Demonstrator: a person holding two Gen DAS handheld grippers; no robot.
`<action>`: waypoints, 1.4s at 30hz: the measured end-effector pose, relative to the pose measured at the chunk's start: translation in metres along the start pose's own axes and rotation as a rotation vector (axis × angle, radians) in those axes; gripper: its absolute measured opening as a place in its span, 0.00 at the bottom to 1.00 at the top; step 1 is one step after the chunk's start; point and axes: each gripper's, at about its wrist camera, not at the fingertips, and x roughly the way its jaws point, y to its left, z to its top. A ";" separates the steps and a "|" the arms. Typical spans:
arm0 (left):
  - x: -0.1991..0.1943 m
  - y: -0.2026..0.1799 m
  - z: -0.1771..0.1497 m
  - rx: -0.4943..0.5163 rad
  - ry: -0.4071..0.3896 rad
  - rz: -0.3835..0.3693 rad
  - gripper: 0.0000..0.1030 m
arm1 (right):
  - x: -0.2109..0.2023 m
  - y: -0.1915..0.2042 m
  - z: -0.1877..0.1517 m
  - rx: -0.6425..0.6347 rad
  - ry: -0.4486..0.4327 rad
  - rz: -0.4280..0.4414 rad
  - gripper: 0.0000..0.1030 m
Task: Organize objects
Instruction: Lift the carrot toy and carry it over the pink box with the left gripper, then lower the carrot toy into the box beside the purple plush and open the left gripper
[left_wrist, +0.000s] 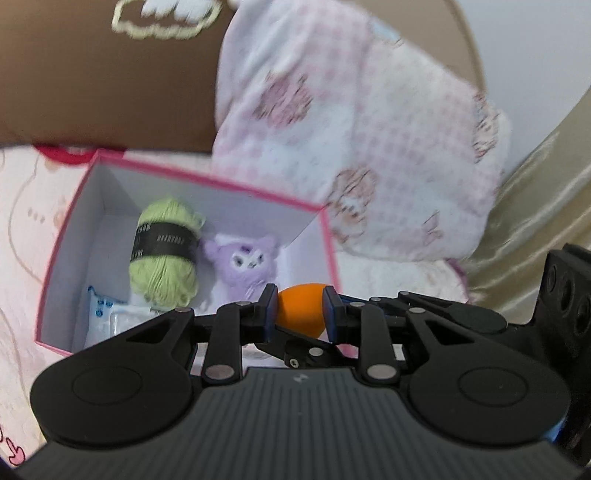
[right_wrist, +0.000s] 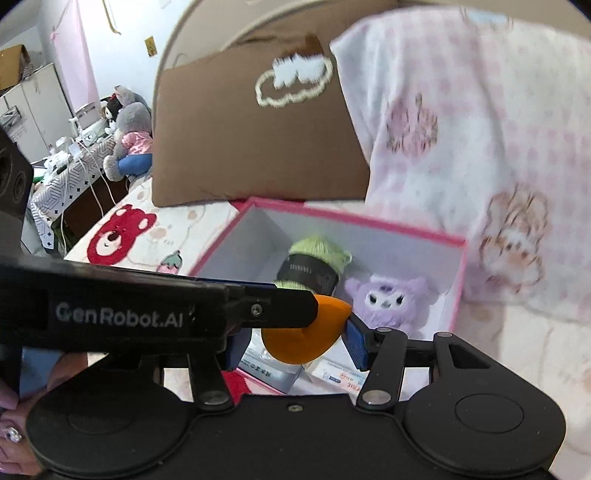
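Above the pink box's near rim (left_wrist: 334, 251), the left claw (left_wrist: 300, 310) pinches an orange egg-shaped sponge (left_wrist: 301, 308); the right claw (right_wrist: 291, 341) stands half open, gripping nothing. Released early, the sponge could bounce onto the bed.

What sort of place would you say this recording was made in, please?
Most likely a bedroom, with the work done on a bed. A brown pillow and a pink patterned pillow lean behind the pink box, which sits on a cartoon-print bedsheet; plush toys sit further back.
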 end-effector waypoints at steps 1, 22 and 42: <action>0.007 0.007 -0.002 -0.011 0.011 0.000 0.23 | 0.008 -0.002 -0.005 0.006 0.004 0.004 0.57; 0.070 0.048 -0.012 -0.049 -0.008 -0.013 0.23 | 0.077 -0.021 -0.027 -0.026 -0.039 0.015 0.53; 0.066 0.066 -0.013 -0.101 -0.008 0.102 0.23 | 0.063 -0.026 -0.031 -0.018 -0.021 -0.046 0.53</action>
